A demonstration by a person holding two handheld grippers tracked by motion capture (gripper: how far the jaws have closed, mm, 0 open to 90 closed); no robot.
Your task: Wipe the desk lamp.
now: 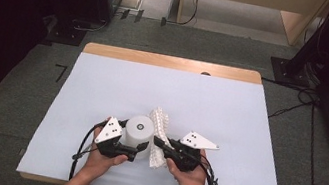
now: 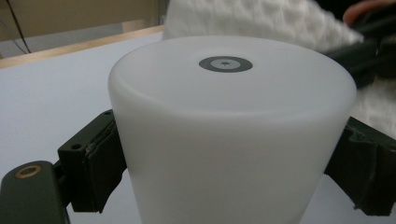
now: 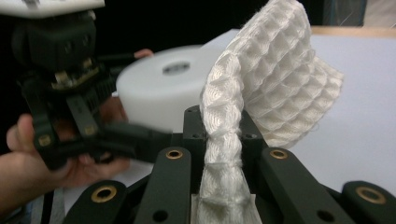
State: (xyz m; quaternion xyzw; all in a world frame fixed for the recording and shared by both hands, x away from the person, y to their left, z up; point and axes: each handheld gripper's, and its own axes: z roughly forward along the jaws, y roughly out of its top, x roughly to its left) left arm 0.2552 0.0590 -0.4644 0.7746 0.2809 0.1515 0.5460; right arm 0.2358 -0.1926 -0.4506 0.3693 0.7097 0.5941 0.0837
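White tabletop [image 1: 102, 87] carries everything: left gripper [image 1: 139, 148] fingers clamp the white plastic cup [image 1: 140, 130], right gripper [image 1: 160, 143] fingers pinch a waffle-weave cloth [image 1: 161, 125]. Wiping too hard could tip the cup.

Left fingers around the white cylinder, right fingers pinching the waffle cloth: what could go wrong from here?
1. The white cylinder looks smooth and tapered; it might slip from the left gripper.
2. The waffle cloth is pinched by one bunched fold in the right gripper, so it could pull free or drag against the cylinder.

Grey carpet floor [image 1: 7, 112] around white-topped wooden table [image 1: 167, 62]
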